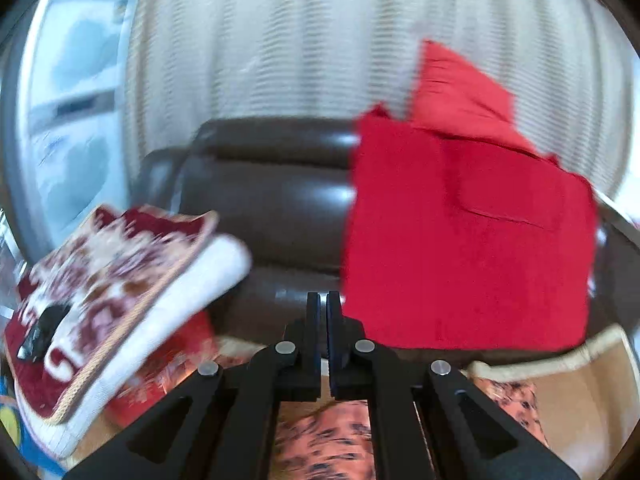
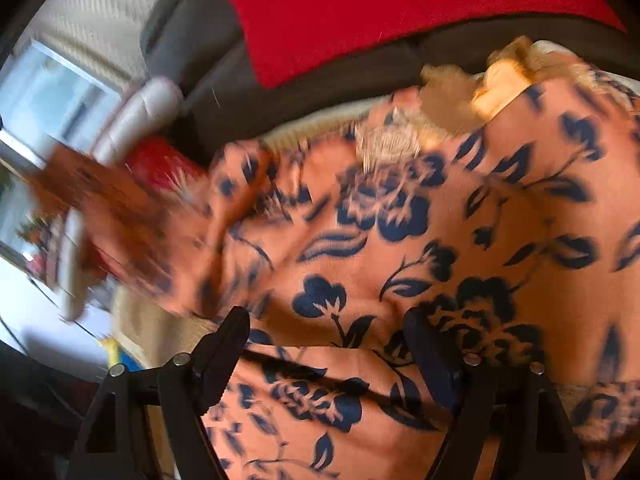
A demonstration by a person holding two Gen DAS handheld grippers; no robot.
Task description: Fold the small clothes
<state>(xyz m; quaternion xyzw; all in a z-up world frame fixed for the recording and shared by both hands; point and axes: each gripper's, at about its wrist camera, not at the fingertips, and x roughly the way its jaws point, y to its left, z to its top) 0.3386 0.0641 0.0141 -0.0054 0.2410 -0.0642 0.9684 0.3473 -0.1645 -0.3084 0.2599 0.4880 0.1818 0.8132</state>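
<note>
An orange garment with dark blue flowers (image 2: 400,240) lies spread and rumpled, filling the right wrist view. My right gripper (image 2: 328,332) is open, its fingers (image 2: 224,344) wide apart just above the cloth, holding nothing. The same garment shows below the fingers in the left wrist view (image 1: 320,440). My left gripper (image 1: 323,304) is shut with its fingers pressed together and nothing visible between them, raised above the surface and pointing at a dark brown sofa (image 1: 272,200).
A red cloth (image 1: 460,232) hangs over the sofa back; it also shows in the right wrist view (image 2: 380,8). A red-and-white patterned folded textile (image 1: 112,300) lies at the left. A striped curtain (image 1: 300,40) and a window (image 1: 72,120) are behind.
</note>
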